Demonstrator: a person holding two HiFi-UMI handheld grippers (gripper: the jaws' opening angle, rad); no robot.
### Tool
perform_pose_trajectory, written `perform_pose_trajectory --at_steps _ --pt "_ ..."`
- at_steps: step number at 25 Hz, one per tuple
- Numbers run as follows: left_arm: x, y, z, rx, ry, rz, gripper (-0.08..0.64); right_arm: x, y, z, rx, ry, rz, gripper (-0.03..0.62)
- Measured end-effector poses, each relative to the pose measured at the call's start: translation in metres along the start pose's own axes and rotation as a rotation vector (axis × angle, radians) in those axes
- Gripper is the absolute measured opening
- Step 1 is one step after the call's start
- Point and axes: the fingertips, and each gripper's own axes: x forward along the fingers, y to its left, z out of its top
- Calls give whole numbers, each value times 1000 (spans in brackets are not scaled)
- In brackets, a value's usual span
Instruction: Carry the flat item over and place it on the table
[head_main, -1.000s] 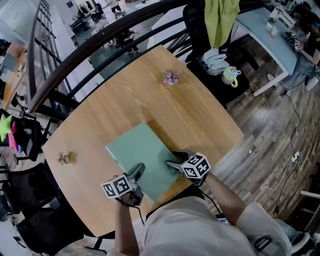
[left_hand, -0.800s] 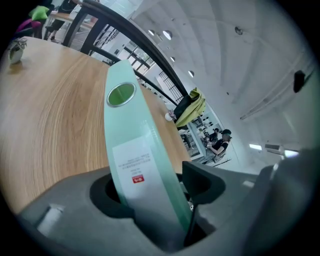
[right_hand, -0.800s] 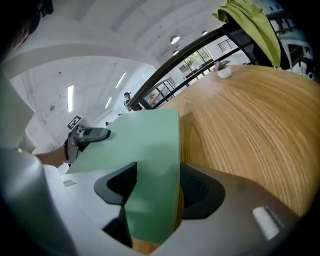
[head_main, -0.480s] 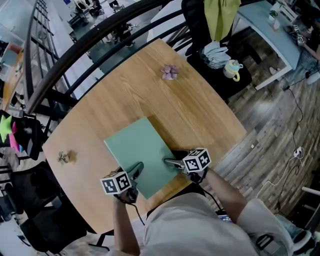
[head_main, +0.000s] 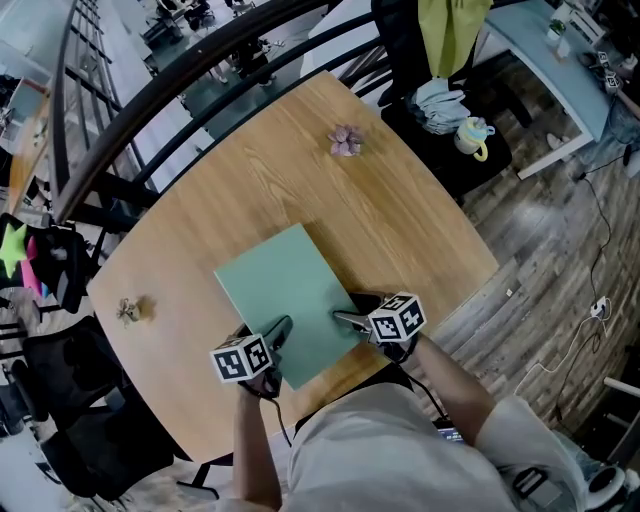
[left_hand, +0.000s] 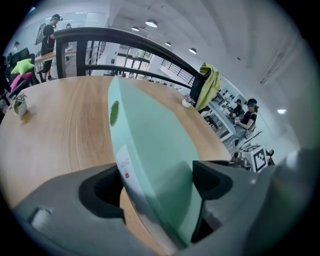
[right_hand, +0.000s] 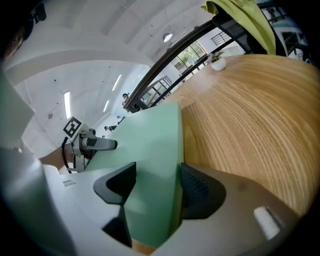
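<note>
Board down on table, both grippers at its near end.

The table (head_main: 400, 230) carries the green board (head_main: 285, 290) lying flat, its near end close to the table's near edge. The board runs between the jaws of the left gripper (head_main: 278, 335) at the near-left corner and of the right gripper (head_main: 345, 320) on the right side. Versus a second ago, the board sits in the same spot and both grippers remain at it. Left jaws have just been opening and now stand spread, clear of the board. Right jaws are likewise spread wide, ribbed pad just beside the board's edge, not pinching.
</note>
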Motion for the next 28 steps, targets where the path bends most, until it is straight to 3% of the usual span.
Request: perform_pose_trajectory --at_steps 13,18,28 --pt "47 -1 22 -45 -41 -40 459 -13 -34 32 -74 -36 -136 290" --pt "62 12 11 42 13 69 468 -11 -40 35 -113 -27 -175 242" --pt "69 8 17 33 -10 55 469 -12 -47 42 -127 -37 -215 247"
